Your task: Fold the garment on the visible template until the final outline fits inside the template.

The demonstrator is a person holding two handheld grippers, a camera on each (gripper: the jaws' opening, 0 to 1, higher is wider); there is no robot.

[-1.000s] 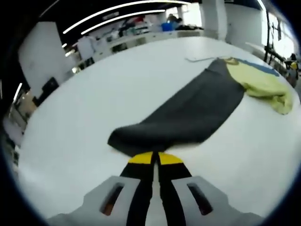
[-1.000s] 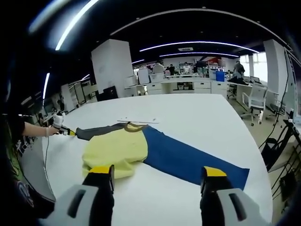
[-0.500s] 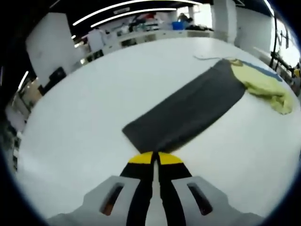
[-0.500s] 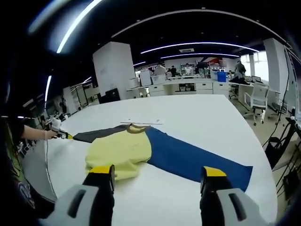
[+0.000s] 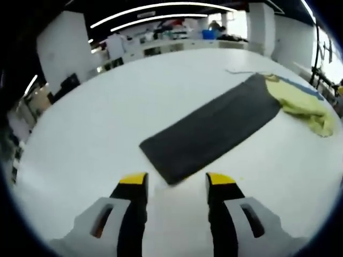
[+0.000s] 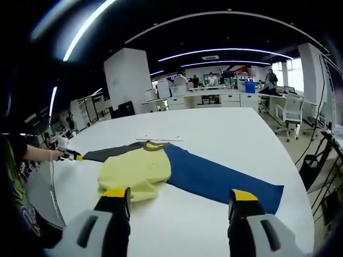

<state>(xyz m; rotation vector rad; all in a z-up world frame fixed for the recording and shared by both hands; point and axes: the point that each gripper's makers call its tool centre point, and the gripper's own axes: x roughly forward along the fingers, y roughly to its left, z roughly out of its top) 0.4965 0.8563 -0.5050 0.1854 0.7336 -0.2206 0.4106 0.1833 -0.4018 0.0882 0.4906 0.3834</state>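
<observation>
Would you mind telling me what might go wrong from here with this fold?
1. The yellow body lies bunched at its near edge; folding over it may lock in creases and a bulging outline.
2. The grey sleeve and blue sleeve stretch far apart, so both open grippers, left and right, must reach wide and could drag the garment.

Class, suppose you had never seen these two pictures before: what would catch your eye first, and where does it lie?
First the garment, spread flat across the white table: a yellow body in the middle, a blue sleeve stretched one way and a dark grey sleeve the other. Next come the yellow-tipped tongs, the left tongs open just short of the grey sleeve's end, the right tongs open beside the yellow body.
</observation>
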